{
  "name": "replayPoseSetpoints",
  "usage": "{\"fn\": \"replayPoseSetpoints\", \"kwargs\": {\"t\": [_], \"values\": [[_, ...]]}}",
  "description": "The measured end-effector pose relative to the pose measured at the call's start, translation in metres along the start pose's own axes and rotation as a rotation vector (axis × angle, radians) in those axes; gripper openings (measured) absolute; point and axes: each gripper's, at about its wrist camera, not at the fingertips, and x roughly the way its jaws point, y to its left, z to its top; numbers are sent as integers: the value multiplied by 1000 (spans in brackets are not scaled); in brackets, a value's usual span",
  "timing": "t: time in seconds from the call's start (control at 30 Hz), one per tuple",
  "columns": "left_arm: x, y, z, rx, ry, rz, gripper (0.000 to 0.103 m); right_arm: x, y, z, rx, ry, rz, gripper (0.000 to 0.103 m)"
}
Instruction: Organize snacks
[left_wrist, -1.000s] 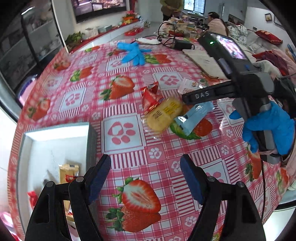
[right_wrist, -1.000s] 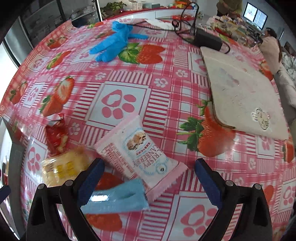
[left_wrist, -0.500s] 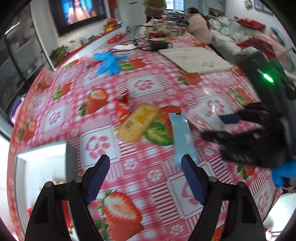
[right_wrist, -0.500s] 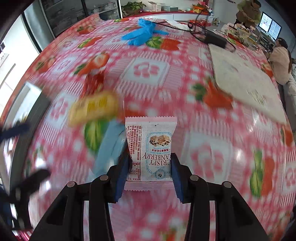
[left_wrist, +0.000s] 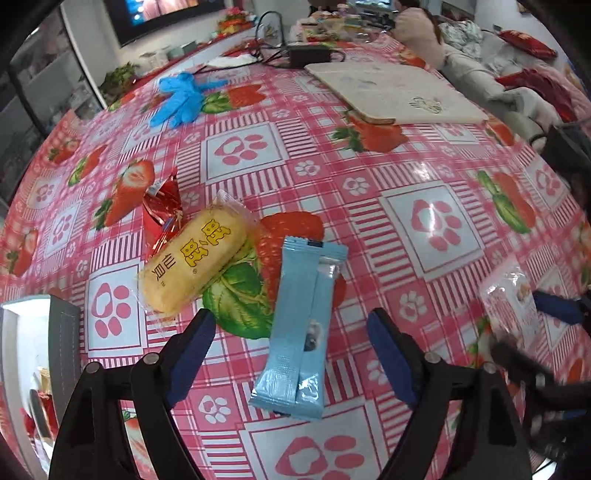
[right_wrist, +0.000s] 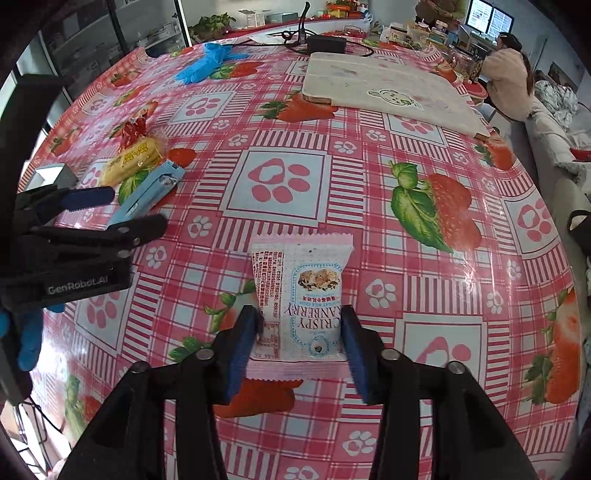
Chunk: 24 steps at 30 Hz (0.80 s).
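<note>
Left wrist view
Your left gripper (left_wrist: 291, 345): fingers spread wide with nothing between the pads, hovering over the strawberry tablecloth (left_wrist: 436, 225).
Blue packet (left_wrist: 304, 328): flat on the cloth, its near end lying between your two left fingers, touching neither.
Yellow cake snack (left_wrist: 192, 264): just left of the blue packet, resting against a red foil snack (left_wrist: 160, 208).
White box (left_wrist: 26, 354): at the left edge, with some wrappers showing inside.
Cranberry packet (left_wrist: 511, 306): blurred at the right edge, in your right gripper.
Blue gloves (left_wrist: 181, 98): far across the table, near a white board (left_wrist: 391, 92).

Right wrist view
Your right gripper (right_wrist: 299, 347): fingers closed onto both side edges of the cranberry packet (right_wrist: 301, 299), which stands up clear of the cloth.
Your left gripper (right_wrist: 110, 210): at the left, open beside the blue packet (right_wrist: 147, 192).
Yellow cake snack (right_wrist: 131, 160): beyond the blue packet, touching the red foil snack (right_wrist: 129, 131).
</note>
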Motion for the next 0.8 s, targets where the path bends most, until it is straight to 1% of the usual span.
{"fn": "replayPoseSetpoints", "kwargs": {"t": [0.03,0.07,0.1,0.17,0.2,0.23,0.27,0.3,0.33,0.37,0.47,0.5,0.53,0.57,0.6,0.63,0.67,0.7,0.8], "values": [[2,1,1,-15,4,-7,88,-2,-1,0,3,-14,-16,82],[4,4,1,-43,6,-22,88,-3,-1,2,2,-33,-31,83],[4,6,1,-61,5,-29,86,-2,-2,4,-1,-34,-34,83],[1,5,0,-70,-9,-28,69,5,-3,8,7,-15,-22,83],[-3,4,-1,-63,-16,-29,42,10,-5,8,22,5,-9,83],[-6,3,-4,-55,-12,-28,25,12,-6,7,38,10,-2,82],[-9,3,-7,-54,-7,-19,25,10,-5,6,39,-7,-17,77],[-11,5,-13,-63,-9,-13,25,8,-4,5,37,-14,-19,67],[-15,6,-22,-74,-15,-7,25,5,-3,3,38,-20,-12,52],[-22,9,-37,-86,-23,8,25,1,-1,0,35,-21,-14,43],[-41,14,-77,-111,-46,25,26,-6,9,-15,22,-15,22,43],[-44,16,-86,-121,-52,28,29,-8,14,-19,10,-15,28,43],[-48,20,-93,-128,-57,27,42,-10,18,-24,-3,-16,37,43],[-52,23,-100,-131,-67,31,52,-12,21,-27,-12,-17,53,44],[-56,27,-105,-130,-85,43,76,-12,21,-29,-7,-19,70,49],[-60,31,-108,-127,-109,58,86,-14,18,-31,11,-22,78,63],[-63,34,-110,-125,-133,65,87,-16,14,-34,35,-31,77,75],[-65,36,-110,-122,-139,64,87,-18,9,-36,63,-48,68,90],[-62,39,-106,-119,-118,60,87,-20,-2,-37,113,-51,70,90]]}}
